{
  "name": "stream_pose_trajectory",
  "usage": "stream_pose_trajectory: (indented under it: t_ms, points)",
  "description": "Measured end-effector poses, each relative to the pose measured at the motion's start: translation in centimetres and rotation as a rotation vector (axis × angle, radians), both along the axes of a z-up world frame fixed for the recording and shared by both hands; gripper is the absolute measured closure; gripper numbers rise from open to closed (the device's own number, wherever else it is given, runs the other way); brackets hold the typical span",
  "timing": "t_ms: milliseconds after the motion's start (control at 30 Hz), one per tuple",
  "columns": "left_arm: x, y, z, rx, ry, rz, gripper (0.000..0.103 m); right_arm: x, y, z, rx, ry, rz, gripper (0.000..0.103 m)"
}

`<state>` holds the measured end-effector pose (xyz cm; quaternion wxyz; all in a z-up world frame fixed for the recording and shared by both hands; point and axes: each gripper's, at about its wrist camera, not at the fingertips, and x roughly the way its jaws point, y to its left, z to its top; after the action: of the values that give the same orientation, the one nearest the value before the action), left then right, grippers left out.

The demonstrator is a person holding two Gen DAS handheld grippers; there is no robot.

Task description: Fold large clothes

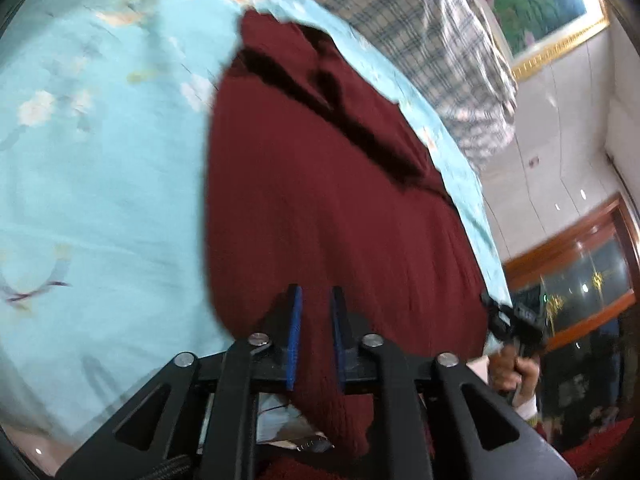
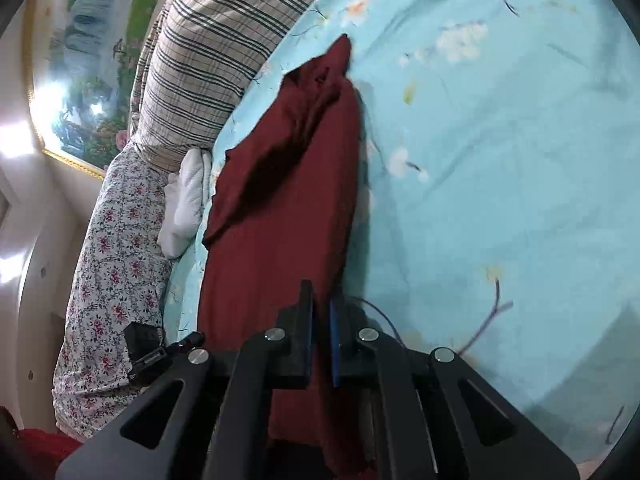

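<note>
The dark red garment point(image 1: 332, 200), its near edge pinched by both the left gripper point(image 1: 316, 300) and right gripper point(image 2: 321, 312), seems mid-fold; next, carry that edge far across the bed point(image 2: 500, 200).

Both grippers, the left gripper point(image 1: 316, 334) and the right gripper point(image 2: 322, 340), are built from black angular arms joined by silver round screws, with blue pads point(image 1: 295, 336) lining the fingers. A bare-skinned hand point(image 1: 514, 372) with a white cuff is seen at far right.
</note>
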<state>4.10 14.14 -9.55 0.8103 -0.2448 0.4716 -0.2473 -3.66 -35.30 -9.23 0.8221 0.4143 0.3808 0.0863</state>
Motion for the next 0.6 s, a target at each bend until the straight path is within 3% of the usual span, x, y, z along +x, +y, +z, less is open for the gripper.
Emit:
stream_pose_trajectory:
  t_ms: [100,133,300,567,600]
  points:
    - [0.2,1.1,1.0,0.057,-0.029,0.059,0.048,-0.1,0.2,0.0,-0.011,-0.002,0.013,0.094]
    - [0.6,1.3,1.0,0.066,-0.022,0.071,0.045,-0.1,0.2,0.0,-0.013,0.0,0.015,0.093]
    - [3.1,1.2,-0.2,0.08,0.034,0.069,0.044,0.0,0.4,0.2,-0.007,-0.006,0.02,0.093]
    - [2.0,-0.1,-1.0,-0.1,0.033,-0.101,0.045,-0.2,0.4,0.3,-0.001,-0.01,0.037,0.092]
    - [1.5,-0.2,-1.2,-0.093,0.034,-0.105,0.047,-0.2,0.5,0.3,-0.002,-0.011,0.041,0.092]
